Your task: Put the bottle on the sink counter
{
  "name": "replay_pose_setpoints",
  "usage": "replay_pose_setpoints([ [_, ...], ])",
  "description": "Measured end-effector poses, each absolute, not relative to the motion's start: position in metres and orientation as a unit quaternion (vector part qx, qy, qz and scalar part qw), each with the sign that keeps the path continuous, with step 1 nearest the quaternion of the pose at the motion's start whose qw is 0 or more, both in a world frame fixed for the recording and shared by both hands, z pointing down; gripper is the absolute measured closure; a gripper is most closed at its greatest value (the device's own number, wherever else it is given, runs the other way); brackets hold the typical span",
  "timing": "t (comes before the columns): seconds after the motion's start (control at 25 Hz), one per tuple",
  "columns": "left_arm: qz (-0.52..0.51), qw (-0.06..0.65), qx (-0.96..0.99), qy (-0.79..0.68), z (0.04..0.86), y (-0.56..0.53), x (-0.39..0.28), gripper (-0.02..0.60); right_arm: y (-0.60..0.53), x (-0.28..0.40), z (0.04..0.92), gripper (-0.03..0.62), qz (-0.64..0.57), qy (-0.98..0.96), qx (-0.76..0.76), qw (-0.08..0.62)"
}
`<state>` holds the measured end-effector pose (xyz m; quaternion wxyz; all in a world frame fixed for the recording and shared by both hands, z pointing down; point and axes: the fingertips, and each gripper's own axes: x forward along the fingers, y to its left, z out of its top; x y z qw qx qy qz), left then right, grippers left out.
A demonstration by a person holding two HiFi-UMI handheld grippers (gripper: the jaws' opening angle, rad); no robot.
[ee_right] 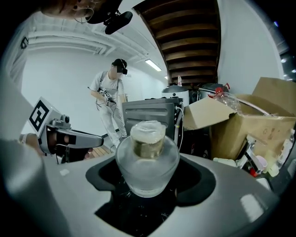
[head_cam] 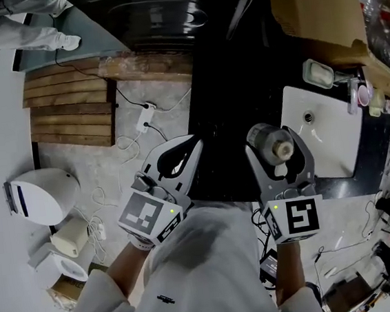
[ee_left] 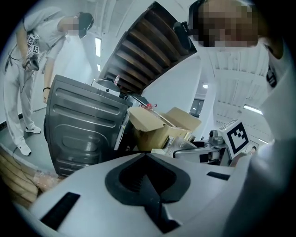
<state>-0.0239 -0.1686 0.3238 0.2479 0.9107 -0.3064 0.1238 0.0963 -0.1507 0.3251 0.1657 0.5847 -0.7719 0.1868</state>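
- The right gripper (head_cam: 278,155) grips the bottle (head_cam: 272,139) by its rounded body, its 2 jaws spread wide around it, above the black counter (head_cam: 227,100) beside the sink (head_cam: 332,141).
- The left gripper (head_cam: 191,149) is empty, jaws together.
- The bottle looks like frosted glass: rigid, weighty, slippery, breakable. The belly seems the safest hold.
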Motion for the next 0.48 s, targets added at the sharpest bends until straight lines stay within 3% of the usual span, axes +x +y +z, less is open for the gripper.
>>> replay_pose_setpoints([
  [0.48, 0.122, 0.258, 0.895, -0.343, 0.351, -0.205, -0.031, 0.574, -0.221, 0.084, 0.349, 0.25, 0.178, -0.803, 0.536, 0.191],
])
